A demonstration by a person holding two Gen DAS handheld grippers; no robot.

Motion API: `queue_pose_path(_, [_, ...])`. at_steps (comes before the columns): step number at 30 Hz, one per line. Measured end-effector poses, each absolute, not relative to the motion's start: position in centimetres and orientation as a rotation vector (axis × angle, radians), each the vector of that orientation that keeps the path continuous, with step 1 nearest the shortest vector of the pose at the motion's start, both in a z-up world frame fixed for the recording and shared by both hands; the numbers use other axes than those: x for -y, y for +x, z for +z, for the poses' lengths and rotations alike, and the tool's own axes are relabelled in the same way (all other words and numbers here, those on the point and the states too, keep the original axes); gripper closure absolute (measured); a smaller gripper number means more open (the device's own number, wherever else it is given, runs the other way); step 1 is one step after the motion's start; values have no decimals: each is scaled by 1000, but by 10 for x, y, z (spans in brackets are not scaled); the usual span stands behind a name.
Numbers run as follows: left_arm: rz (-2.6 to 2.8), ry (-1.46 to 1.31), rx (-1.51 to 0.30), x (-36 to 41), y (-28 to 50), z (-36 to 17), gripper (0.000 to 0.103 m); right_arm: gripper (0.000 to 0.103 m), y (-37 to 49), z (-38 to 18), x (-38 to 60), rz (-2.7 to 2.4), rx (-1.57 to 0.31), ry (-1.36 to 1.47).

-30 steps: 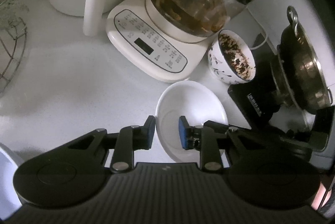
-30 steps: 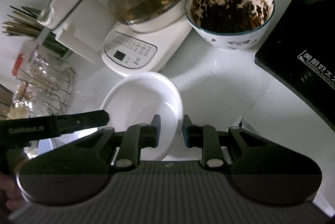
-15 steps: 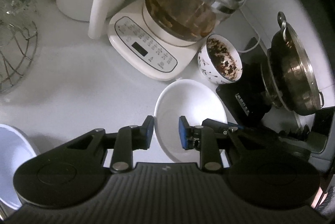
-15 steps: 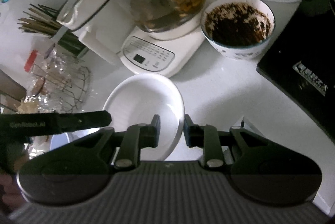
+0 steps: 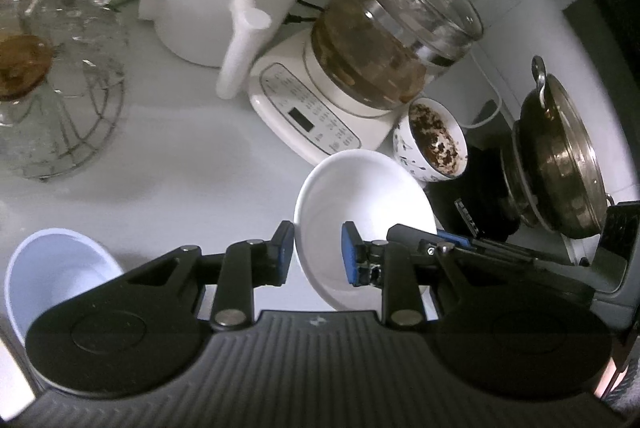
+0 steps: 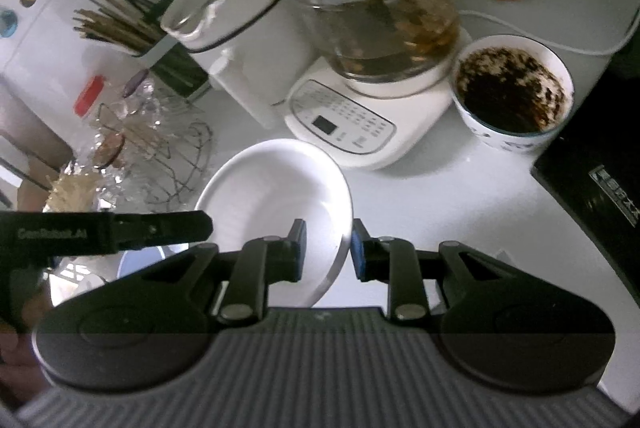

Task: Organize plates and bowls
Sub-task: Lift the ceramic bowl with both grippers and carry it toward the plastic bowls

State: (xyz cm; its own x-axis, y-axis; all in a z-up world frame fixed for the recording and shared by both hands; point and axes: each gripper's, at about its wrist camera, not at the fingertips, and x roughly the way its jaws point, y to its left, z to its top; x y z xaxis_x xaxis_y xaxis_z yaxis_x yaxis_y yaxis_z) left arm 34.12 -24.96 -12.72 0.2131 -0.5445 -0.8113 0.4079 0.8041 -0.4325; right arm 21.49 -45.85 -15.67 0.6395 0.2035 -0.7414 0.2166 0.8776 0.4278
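The white plate (image 5: 360, 203) hangs tilted above the bench (image 5: 180, 163), pinched at opposite rim edges by the jaws of the left gripper (image 5: 316, 254) and the right gripper (image 6: 329, 250). Just beyond it stand a patterned bowl (image 6: 514, 95) of dark residue and a glass kettle (image 5: 396, 39) on its white base

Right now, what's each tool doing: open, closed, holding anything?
Left tool: closed on the near-left rim of the white plate.
Right tool: closed on the same plate's right rim.
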Motion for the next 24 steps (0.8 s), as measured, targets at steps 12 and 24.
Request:
queue_pose_path(12, [-589,-161,-1128,195,341,-112,74,76,230,-144,413,65,-845,482])
queue_pose_path(24, [-448,-254,-1067,134,325,-104,74,76,249,-136,367,211,-844,432])
